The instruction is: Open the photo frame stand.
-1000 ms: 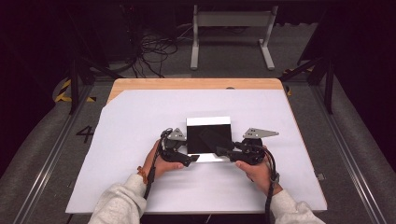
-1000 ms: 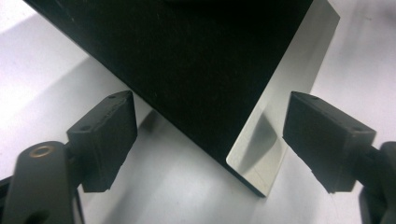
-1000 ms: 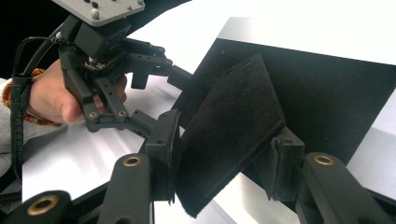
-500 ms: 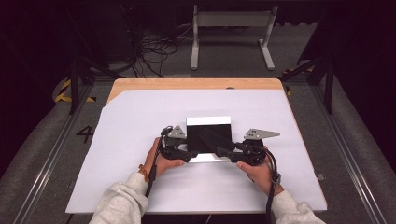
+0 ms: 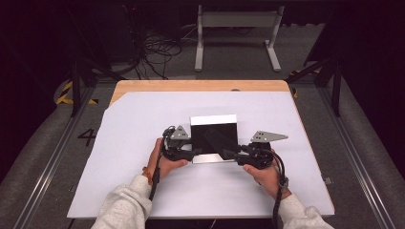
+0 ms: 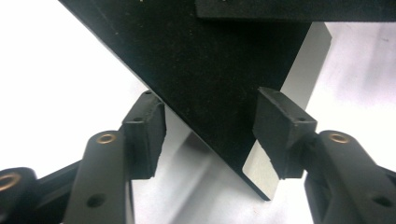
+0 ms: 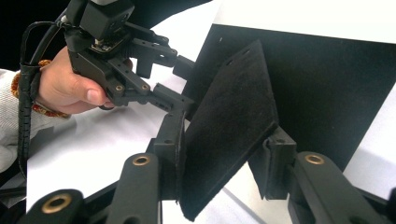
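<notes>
Black box (image 5: 214, 137) with white top: stands mid-desk (image 5: 143, 119) on white sheet, between both grippers; interior not visible, contents cannot be told.
Black flap (image 7: 229, 126): angled off box front, pinched by right gripper (image 7: 219, 168); risk: thin panel slips or creases.
Left gripper (image 6: 210, 135): jaws just closing around box corner, pads not yet pressing; risk: box skids.

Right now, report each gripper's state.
Left gripper: jaws have just been closing around the box corner; grip cannot be told.
Right gripper: jaws have just been closing, now holding the flap.
</notes>
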A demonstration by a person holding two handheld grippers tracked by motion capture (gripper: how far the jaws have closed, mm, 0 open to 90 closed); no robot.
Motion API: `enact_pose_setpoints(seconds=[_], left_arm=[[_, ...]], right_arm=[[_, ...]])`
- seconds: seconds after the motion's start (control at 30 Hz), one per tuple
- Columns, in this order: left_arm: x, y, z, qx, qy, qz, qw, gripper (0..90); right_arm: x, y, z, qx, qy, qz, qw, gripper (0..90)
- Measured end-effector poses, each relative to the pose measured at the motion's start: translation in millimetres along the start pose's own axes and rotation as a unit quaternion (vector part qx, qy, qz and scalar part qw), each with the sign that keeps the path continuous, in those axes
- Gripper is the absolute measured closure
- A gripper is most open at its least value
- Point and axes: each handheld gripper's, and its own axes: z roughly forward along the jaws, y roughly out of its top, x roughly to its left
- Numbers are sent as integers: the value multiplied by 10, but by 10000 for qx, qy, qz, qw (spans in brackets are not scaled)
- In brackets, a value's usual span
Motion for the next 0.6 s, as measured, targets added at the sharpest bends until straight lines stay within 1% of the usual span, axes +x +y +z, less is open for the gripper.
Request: enact_pose_setpoints(seconds=[0.1, 0.2, 0.27, 0.3, 0.4, 0.6], left_arm=[[-4, 4, -7, 7, 26, 22, 10000, 472], [-14, 15, -24, -14, 141, 137, 9998, 480], [-14, 17, -37, -36, 183, 153, 9997, 487], [-12, 18, -43, -52, 185, 158, 9997, 508], [-7, 16, -62, -77, 212, 179, 9996, 518], [-4, 12, -90, -106, 193, 220, 9995, 543]], right_arm=[[-4, -2, -1, -15, -3, 0, 10000, 609], [2, 1, -3, -13, -7, -23, 10000, 618], [4, 1, -3, -10, -16, -41, 10000, 620], [7, 1, -3, 6, -29, -74, 10000, 628], [13, 1, 0, 14, -25, -93, 10000, 632], [17, -3, -5, 85, 3, -137, 9999, 643]])
